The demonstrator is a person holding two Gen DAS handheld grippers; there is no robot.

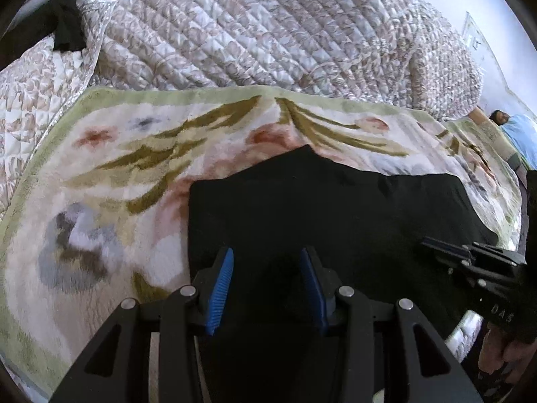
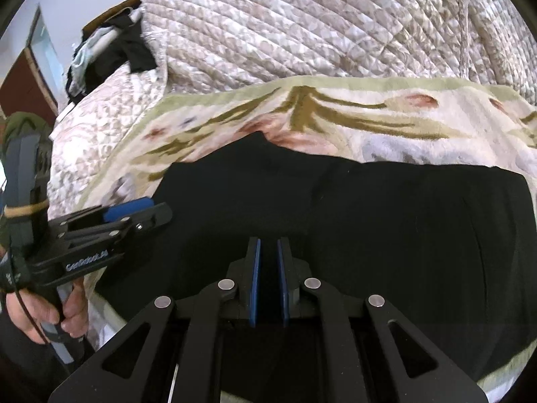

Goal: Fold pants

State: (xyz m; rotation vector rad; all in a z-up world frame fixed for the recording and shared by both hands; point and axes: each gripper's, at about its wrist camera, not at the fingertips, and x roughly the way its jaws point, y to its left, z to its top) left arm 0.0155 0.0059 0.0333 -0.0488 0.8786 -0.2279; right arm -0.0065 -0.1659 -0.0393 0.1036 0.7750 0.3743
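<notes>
Across the floral blanket [image 1: 110,174], the black pants [image 1: 335,208] lie flat as a broad dark slab, spread there so the plush surface keeps the cloth from sliding. Over their near edge at 6 o'clock hangs the left gripper [image 1: 265,262], fingers spread wide and holding nothing, probably ready to take a hem. At its 3 o'clock the right gripper [image 2: 268,252] hovers above the middle, pads nearly together with a slim gap, no cloth visibly between. Behind, at 12 o'clock, a quilt [image 2: 319,33] is heaped clear of the work.
</notes>
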